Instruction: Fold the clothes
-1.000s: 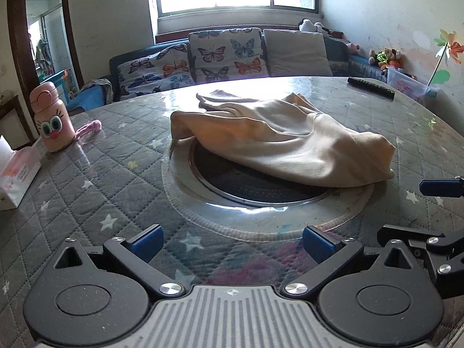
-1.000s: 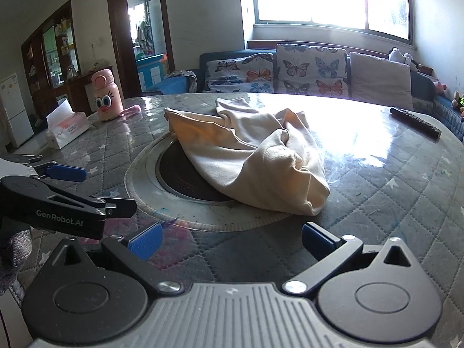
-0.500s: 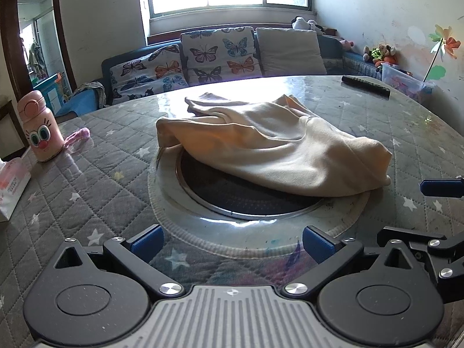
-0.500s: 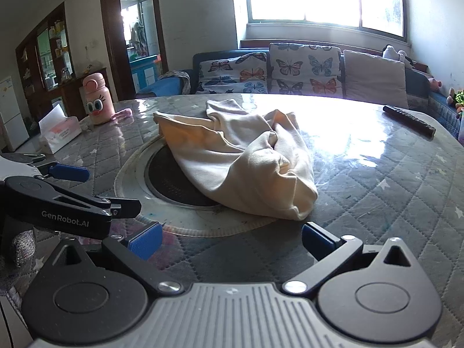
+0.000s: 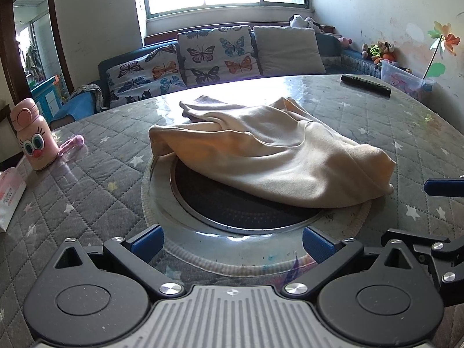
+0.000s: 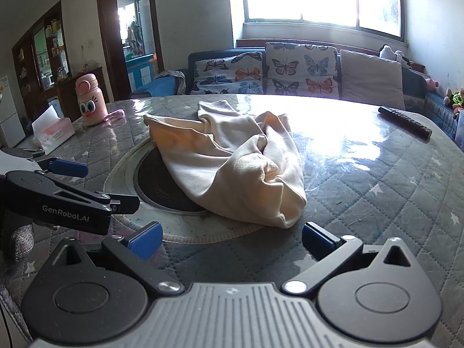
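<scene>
Crumpled cream garment (image 5: 272, 156) ahead of both spread jaws, untouched

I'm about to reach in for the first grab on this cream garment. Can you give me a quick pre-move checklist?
1. Left gripper open, nothing held: ok.
2. Right gripper open, nothing held: ok.
3. Cream garment within view of both cameras: ok.
4. Garment spread flat: not ok, bunched in a heap over the round inset.
5. Pink bottle and remote apart from the garment: ok.
6. Corners or hems identifiable: cannot tell.
</scene>
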Demonstrator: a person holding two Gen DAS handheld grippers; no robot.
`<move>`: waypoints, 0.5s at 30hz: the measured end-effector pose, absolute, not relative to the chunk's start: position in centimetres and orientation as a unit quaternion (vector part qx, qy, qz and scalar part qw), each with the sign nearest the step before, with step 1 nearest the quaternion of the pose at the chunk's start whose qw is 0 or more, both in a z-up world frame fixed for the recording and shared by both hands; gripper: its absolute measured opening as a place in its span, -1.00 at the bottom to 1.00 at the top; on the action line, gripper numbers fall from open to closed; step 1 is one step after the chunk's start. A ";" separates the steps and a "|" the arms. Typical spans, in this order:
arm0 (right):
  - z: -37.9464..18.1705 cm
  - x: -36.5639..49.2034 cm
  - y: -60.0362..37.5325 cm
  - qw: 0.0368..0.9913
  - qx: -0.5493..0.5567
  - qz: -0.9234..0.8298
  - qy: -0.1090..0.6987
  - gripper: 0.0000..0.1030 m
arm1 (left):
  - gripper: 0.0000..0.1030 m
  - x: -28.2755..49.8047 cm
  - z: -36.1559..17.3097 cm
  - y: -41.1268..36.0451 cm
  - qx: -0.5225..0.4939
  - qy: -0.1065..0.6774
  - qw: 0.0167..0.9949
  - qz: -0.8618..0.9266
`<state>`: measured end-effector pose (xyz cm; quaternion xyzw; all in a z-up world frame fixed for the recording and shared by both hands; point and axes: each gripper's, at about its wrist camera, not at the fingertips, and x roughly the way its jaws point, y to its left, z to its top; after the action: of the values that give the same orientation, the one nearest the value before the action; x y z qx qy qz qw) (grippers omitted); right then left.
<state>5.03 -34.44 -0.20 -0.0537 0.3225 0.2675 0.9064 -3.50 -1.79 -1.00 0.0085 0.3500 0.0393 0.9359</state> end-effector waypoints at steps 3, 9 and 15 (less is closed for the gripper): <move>-0.1 5.2 -34.4 0.907 -0.055 0.268 0.321 1.00 | 1.00 -5.6 -1.2 -1.6 0.009 0.348 0.937 0.043; 0.2 5.6 -34.2 0.906 -0.058 0.271 0.318 1.00 | 1.00 -7.6 -1.5 -0.5 0.009 0.347 0.936 0.054; 0.6 5.9 -33.7 0.906 -0.067 0.277 0.312 1.00 | 1.00 -8.1 -0.9 -1.8 0.012 0.345 0.936 0.067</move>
<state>5.93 -33.68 0.60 -0.0666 0.3121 0.2774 0.9062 -8.07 -1.79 -0.89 0.0124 0.3452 0.0669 0.9360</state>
